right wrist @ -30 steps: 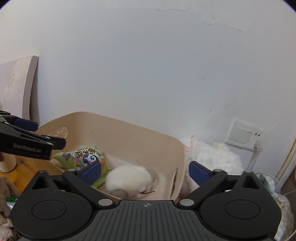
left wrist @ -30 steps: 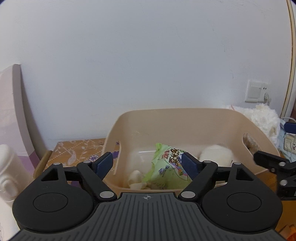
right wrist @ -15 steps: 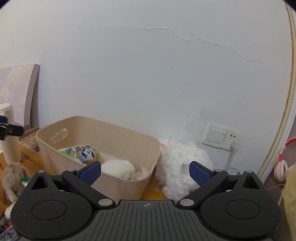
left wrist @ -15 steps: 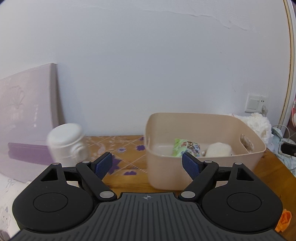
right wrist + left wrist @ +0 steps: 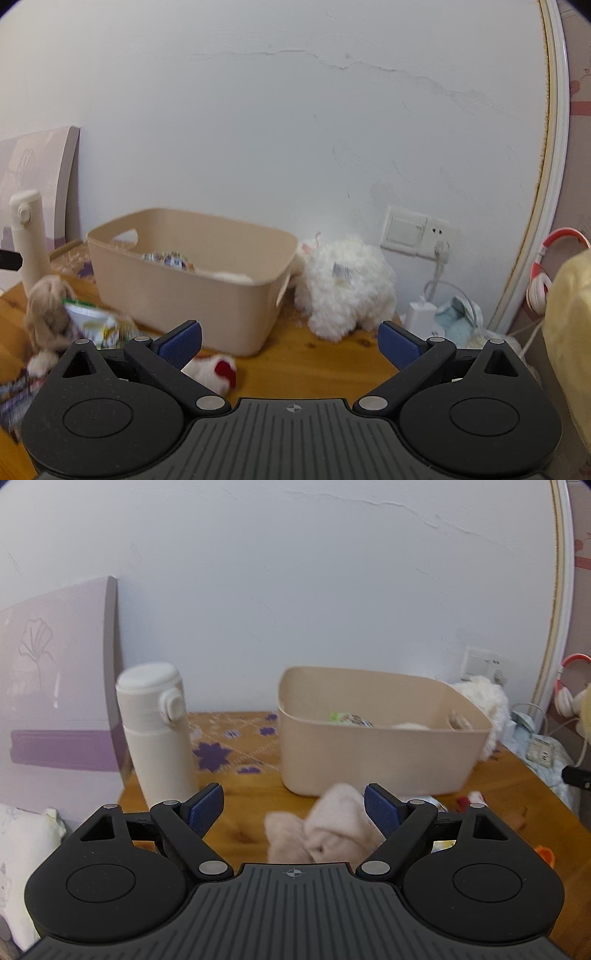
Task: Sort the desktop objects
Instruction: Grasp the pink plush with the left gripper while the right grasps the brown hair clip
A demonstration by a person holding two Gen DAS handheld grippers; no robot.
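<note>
Bin: beige plastic storage bin [image 5: 376,749] stands on the wooden desk [image 5: 517,794], a green snack packet [image 5: 347,718] and something white already inside.
Left gripper [image 5: 293,805]: my 2 blue-padded fingers [image 5: 207,806] stand wide apart, holding nothing, above a crumpled pale pink cloth [image 5: 325,829].
Right gripper [image 5: 290,341]: fingers apart, empty; a small white-and-red plush toy [image 5: 212,369] lies just below the left one.
Unsorted: brown plush [image 5: 46,306] and a crinkled foil packet [image 5: 94,325] beside the bin.
Risk, flask: tall white insulated flask [image 5: 155,734] stands near my left side; a careless swing could topple it.
Risk, cloth: soft folds may slip from a shallow pinch.
</note>
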